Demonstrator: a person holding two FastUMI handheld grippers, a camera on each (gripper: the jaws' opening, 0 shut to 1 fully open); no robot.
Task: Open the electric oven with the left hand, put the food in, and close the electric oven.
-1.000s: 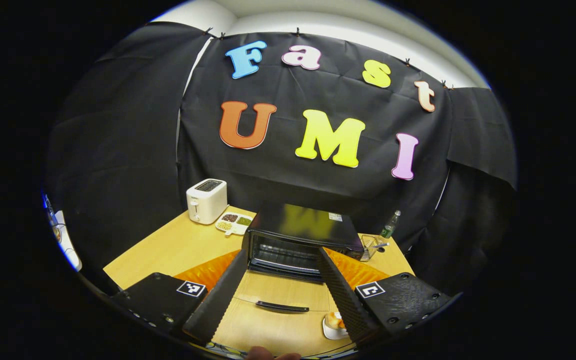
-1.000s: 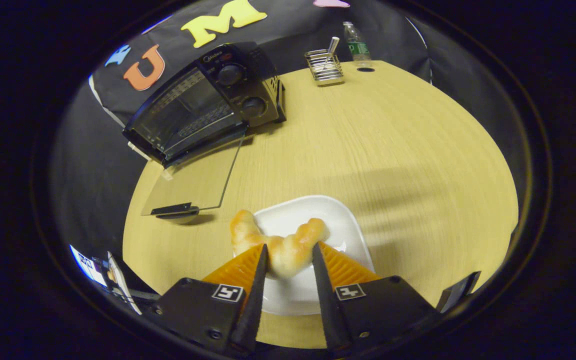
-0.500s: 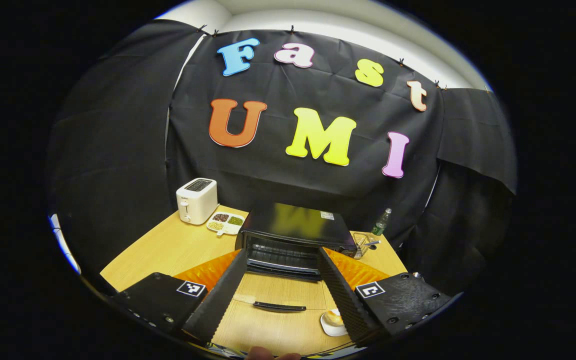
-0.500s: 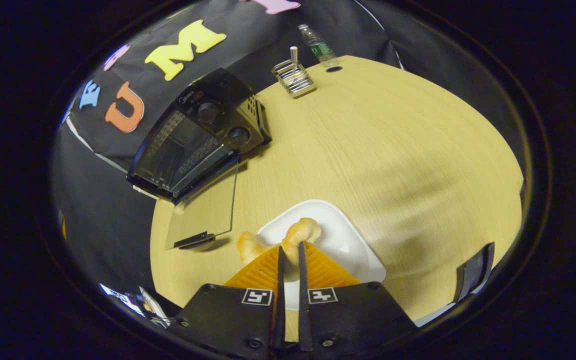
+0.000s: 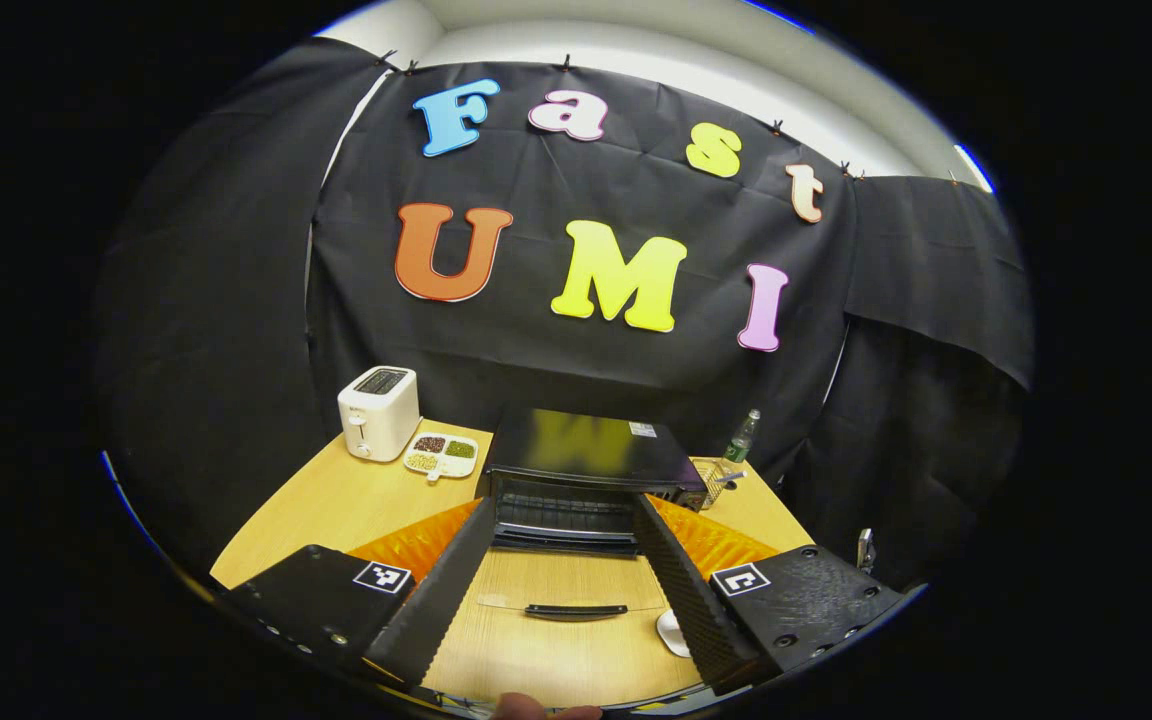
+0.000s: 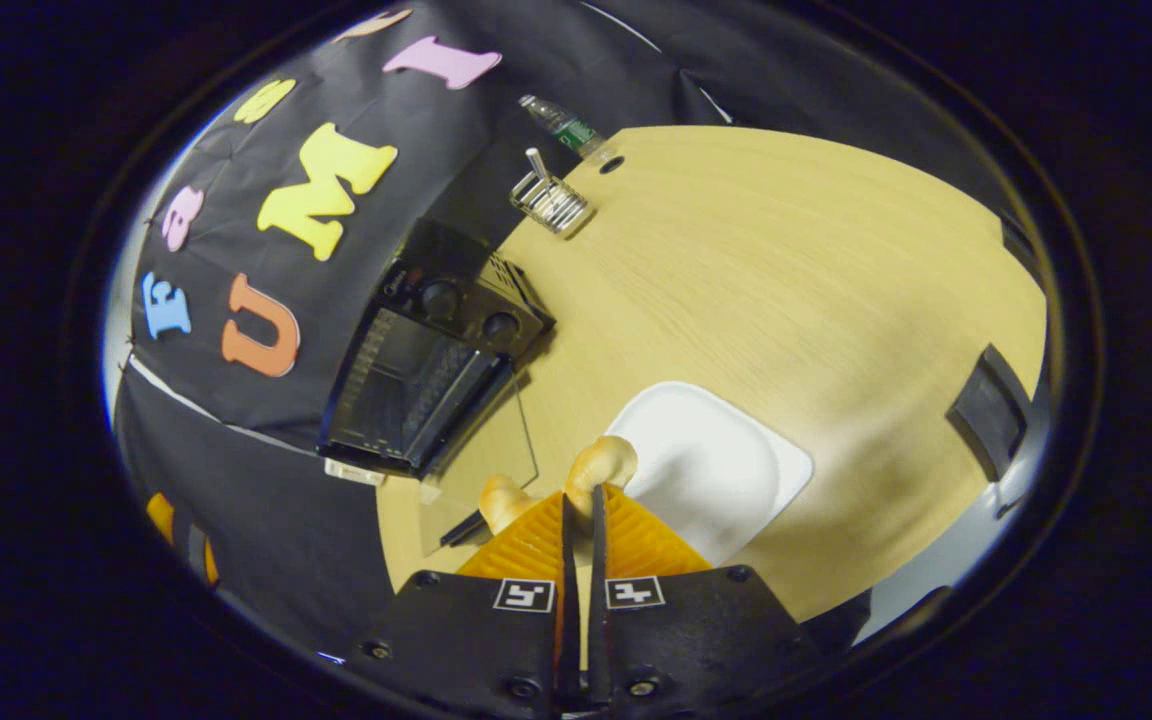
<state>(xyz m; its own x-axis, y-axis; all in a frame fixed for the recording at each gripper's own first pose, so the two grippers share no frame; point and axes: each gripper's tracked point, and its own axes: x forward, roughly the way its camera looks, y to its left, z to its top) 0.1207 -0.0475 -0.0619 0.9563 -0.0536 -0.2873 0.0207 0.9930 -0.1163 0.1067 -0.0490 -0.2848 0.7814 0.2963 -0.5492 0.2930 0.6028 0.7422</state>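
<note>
Left gripper view: left tool (image 5: 561,585) spread wide and empty above the bench (image 5: 336,500), facing the electric oven (image 5: 586,470) with its glass door (image 5: 556,600) dropped flat. Right gripper view: right tool (image 6: 578,510) clenched on the croissant (image 6: 586,470), lifted off the white plate (image 6: 716,470). Likely light, soft, flaky; best pinched gently at mid-curve.

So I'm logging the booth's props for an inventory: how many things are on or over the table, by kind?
Appliances: 2, the electric oven and the toaster.
Dishes: 2, the white plate and the divided snack tray.
Food: 1, the croissant.
Bottles: 1, the bottle.
Racks: 1, the wire basket.
Total: 7.
</note>
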